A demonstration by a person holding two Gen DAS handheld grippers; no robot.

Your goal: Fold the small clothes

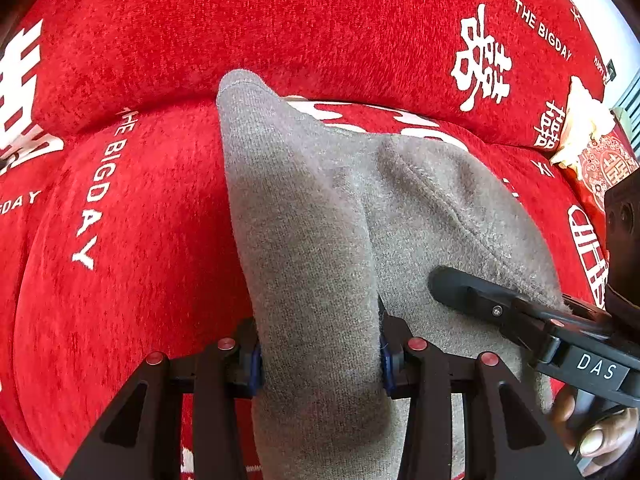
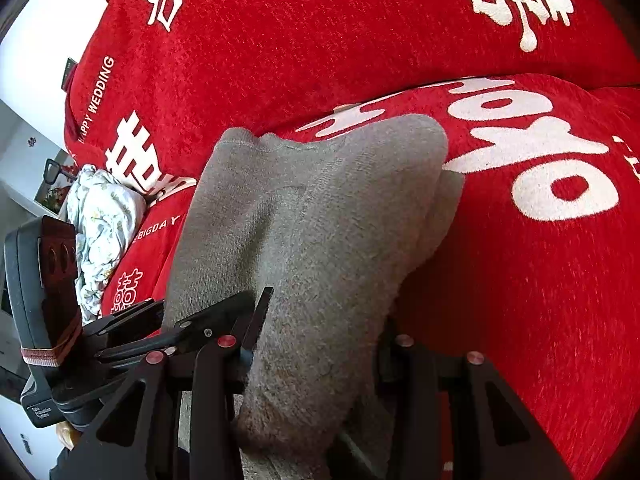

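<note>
Grey knit garment (image 1: 312, 240), draped, lifted

Left gripper (image 1: 320, 364): pitched steeply downward, both fingers closed against a thick fold of grey knitted garment (image 1: 312, 240), blue pads (image 1: 256, 368) pressed into its sides. Right gripper (image 2: 316, 364): angled downward, jaws clamped on a bunched portion of the same garment, which fills the gap between them. The two grippers sit close side by side, each visible in the other's camera. A hand (image 1: 600, 432) grasps the right gripper's handle, fingers wrapped around it.
</note>
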